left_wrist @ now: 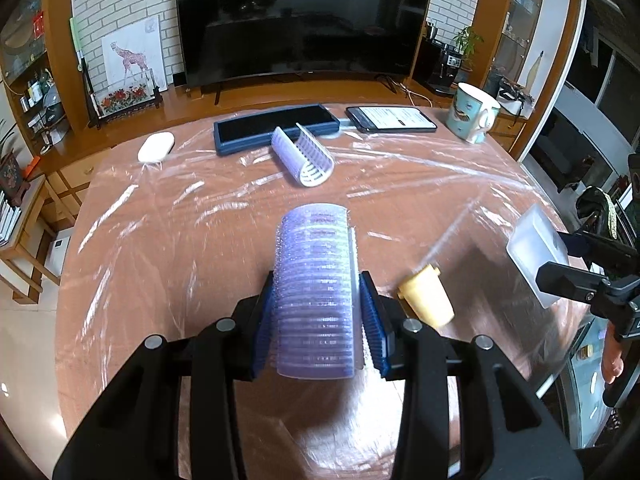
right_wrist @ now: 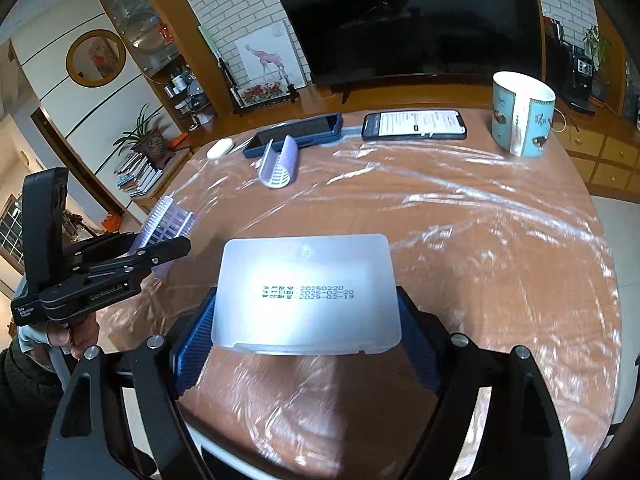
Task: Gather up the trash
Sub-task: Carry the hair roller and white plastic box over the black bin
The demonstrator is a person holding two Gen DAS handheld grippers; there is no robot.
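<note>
White brick wall [left_wrist: 116, 4], dark television [left_wrist: 300, 20], wooden sideboard [left_wrist: 280, 92].

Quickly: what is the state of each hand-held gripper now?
Left hand-held gripper: closed on the purple hair roller.
Right hand-held gripper: closed on the translucent plastic box.
</note>
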